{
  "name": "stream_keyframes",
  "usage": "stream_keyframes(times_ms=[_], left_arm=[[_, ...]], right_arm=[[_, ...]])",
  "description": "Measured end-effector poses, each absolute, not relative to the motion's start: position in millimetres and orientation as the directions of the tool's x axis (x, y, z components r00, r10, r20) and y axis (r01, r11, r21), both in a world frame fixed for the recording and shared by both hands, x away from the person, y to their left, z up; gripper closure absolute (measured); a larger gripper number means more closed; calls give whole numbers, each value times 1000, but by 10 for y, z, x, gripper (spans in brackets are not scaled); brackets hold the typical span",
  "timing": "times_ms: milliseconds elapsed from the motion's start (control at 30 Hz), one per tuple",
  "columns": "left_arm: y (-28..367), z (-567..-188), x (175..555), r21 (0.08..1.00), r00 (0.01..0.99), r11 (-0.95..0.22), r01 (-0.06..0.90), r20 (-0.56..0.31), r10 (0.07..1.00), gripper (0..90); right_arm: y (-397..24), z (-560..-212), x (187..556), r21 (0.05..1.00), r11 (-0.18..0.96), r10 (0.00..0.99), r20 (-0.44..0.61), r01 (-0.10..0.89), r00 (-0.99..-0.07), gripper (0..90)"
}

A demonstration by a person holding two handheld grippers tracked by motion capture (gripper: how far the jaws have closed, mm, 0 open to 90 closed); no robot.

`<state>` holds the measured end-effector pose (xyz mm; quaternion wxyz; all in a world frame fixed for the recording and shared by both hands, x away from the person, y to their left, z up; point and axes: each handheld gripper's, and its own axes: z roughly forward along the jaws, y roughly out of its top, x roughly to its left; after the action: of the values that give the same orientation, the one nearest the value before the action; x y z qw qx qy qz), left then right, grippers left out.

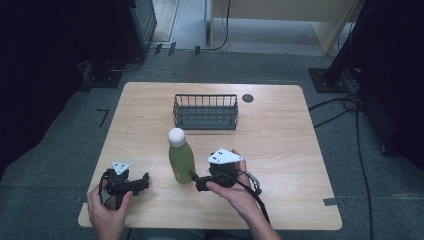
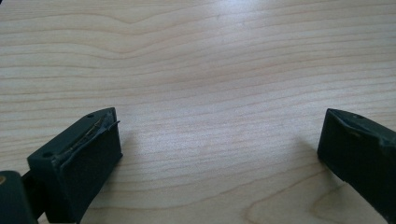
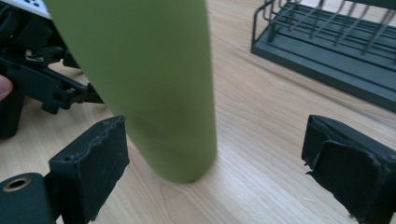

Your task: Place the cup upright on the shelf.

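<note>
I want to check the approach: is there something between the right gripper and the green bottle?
Nothing visible. The right gripper faces the green bottle directly, its jaws open; the bottle stands partly between them, beside one pad. The wire basket stands behind the bottle.

A light wooden table (image 1: 280, 150) with rounded corners stands on grey carpet (image 1: 50, 170). Beyond it, pale wooden furniture (image 1: 280, 15) sits against the far side, dark stands (image 1: 330, 75) flank the corners, and black cables (image 1: 360, 130) trail across the floor at the right.
</note>
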<state>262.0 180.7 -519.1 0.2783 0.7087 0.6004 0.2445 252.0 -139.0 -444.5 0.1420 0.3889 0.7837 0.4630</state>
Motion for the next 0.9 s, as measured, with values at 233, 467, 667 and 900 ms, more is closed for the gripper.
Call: stream_keyframes(times_ms=[233,467,667,900], left_arm=[[1806,-5191,2620,688,159,-124,715,12,987,0],[1805,-5192,2621,690,158,-122,714,11,987,0],[1806,-5191,2620,688,159,-123,715,12,987,0],[1804,-5192,2621,689,158,-121,714,10,987,0]], right_arm=[[-1225,-4450,2518,838,280,725,135,468,-676,70],[-1105,-4503,2528,850,271,742,114,451,-661,65],[-1015,-4526,2558,850,268,745,116,454,-657,65],[-926,-4550,2593,849,253,753,129,464,-646,93]])
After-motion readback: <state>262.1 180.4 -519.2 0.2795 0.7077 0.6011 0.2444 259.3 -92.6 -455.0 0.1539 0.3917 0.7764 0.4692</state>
